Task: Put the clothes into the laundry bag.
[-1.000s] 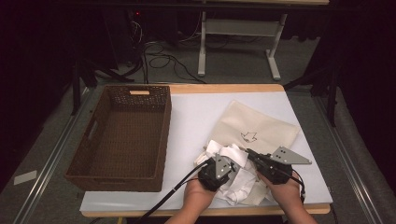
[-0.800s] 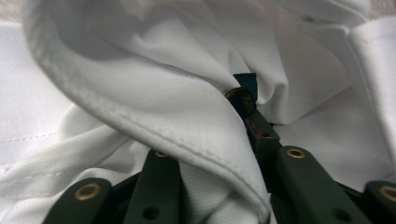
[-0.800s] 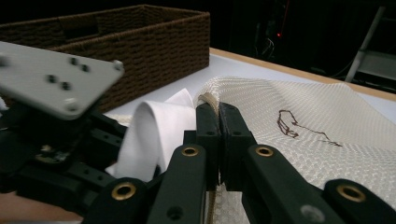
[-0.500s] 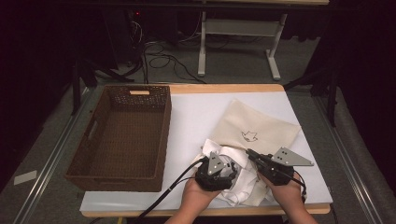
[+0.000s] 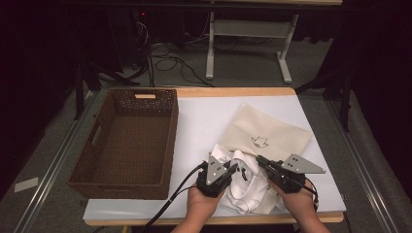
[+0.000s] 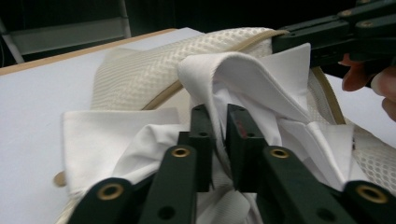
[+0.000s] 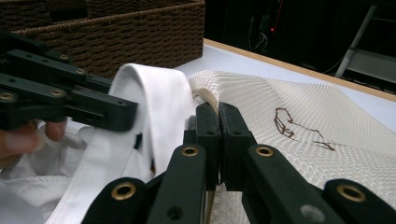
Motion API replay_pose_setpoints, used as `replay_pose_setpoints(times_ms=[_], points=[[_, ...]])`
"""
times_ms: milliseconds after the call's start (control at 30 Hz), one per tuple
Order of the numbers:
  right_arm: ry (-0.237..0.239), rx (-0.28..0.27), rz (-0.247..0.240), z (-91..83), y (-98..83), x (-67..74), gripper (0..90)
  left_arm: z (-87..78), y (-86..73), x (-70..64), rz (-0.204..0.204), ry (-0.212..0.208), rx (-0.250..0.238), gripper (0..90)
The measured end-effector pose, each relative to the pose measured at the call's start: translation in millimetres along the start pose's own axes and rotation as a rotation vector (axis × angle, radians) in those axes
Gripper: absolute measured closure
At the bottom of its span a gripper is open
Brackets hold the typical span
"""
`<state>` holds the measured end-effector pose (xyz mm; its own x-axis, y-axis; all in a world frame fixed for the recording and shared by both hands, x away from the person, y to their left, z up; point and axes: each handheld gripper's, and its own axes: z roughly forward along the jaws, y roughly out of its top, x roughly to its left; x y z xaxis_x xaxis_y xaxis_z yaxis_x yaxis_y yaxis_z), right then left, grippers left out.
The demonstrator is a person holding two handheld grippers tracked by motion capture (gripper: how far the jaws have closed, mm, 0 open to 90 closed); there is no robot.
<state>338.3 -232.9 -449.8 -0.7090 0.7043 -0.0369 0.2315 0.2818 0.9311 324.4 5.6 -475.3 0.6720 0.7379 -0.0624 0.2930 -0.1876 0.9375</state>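
Claw, left (image 6: 219, 126): jaws together on a fold of the white shirt (image 6: 261, 79); they have just been opening and closing again, with the cloth between them.
Claw, right (image 7: 218, 122): jaws clamped on the beige trimmed edge of the mesh bag (image 7: 289, 107), at its mouth.
Left claw view: close look at the shirt collar rising above the jaws, the bag's netting and its tan binding arching behind it, the other claw's black arm at top right with fingertips beside it.
Right claw view: weave of the bag and the brown drawing (image 7: 299, 126) on it, the shirt just left of the jaws, the other claw's jaws gripping the cloth, and the wicker wall of the basket (image 7: 116, 32) behind.
High view: layout that the close views lack. Left claw (image 5: 232, 170) and right claw (image 5: 262, 162) near each other at the worktop's (image 5: 204, 121) near edge, the crumpled shirt (image 5: 243, 184) between the hands, the bag (image 5: 272, 131) lying flat beyond, the brown basket (image 5: 126, 141) well apart on the left side.
Shirt: partly at the bag's mouth, mostly outside on the worktop.
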Motion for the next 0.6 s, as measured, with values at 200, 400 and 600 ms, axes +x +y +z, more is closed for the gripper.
replay_pose_setpoints(times_ms=[200, 400, 600], points=[[0.011, -0.013, 0.011, -0.2, 0.7, -1.4, 89.5, 27.5, 0.2, -7.4, 0.048, -0.007, 0.086, 84.9], [0.006, -0.019, -0.018, -2.8, 3.1, 1.8, 89.6, 36.6, 3.4, -1.1, 0.015, 0.008, 0.105, 73.3], [0.011, -0.014, -0.014, -3.4, -1.4, -1.5, 89.5, 5.8, 8.9, -3.3, 0.047, -0.013, 0.024, 39.9]])
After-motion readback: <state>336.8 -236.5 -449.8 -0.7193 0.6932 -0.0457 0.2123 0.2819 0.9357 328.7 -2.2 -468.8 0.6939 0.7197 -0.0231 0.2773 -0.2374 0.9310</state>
